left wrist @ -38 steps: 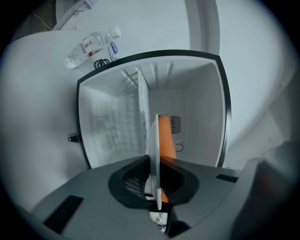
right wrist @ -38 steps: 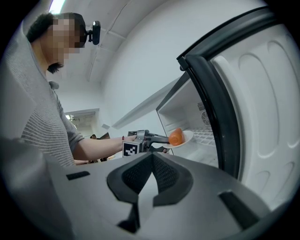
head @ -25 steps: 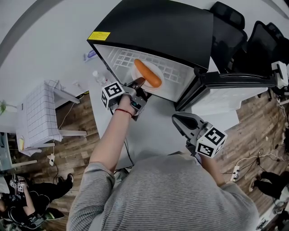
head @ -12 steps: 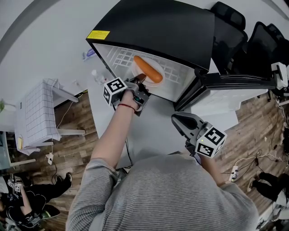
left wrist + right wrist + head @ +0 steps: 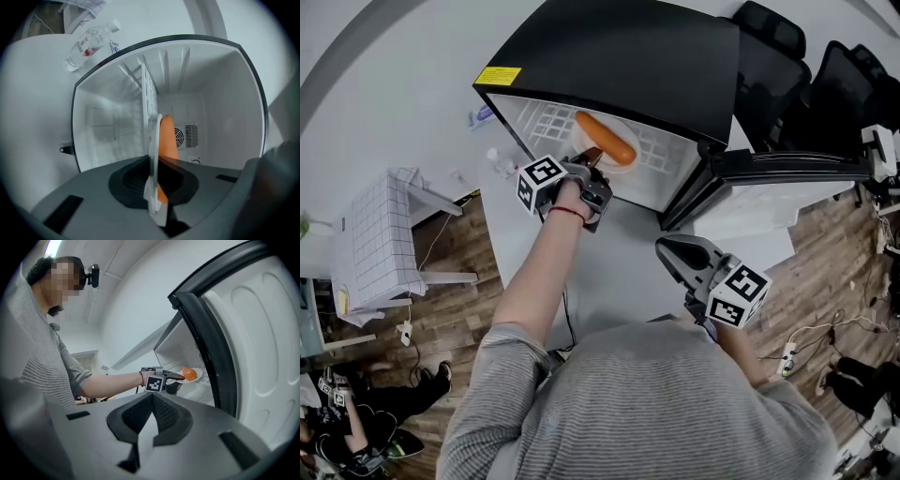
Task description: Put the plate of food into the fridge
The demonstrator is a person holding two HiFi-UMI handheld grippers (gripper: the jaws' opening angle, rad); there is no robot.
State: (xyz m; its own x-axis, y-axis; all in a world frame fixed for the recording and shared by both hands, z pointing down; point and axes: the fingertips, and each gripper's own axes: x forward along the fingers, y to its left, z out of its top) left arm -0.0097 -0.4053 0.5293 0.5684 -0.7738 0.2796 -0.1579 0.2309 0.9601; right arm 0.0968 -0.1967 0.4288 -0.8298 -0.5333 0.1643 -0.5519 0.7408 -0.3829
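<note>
A white plate bearing an orange sausage-shaped food sits just inside the open black mini fridge, over its wire shelf. My left gripper is shut on the plate's near rim. In the left gripper view the plate stands edge-on between the jaws, with the food beside it and the white fridge interior beyond. My right gripper hangs shut and empty in front of the fridge door; in its own view the plate and the left gripper are far off.
A clear water bottle lies on the white table left of the fridge. A white grid-sided stool stands on the wooden floor to the left. Black chairs sit behind the open door, and cables and a power strip lie at right.
My left gripper has carried the plate and food forward, deeper into the fridge opening. The right gripper has stayed where it was.
</note>
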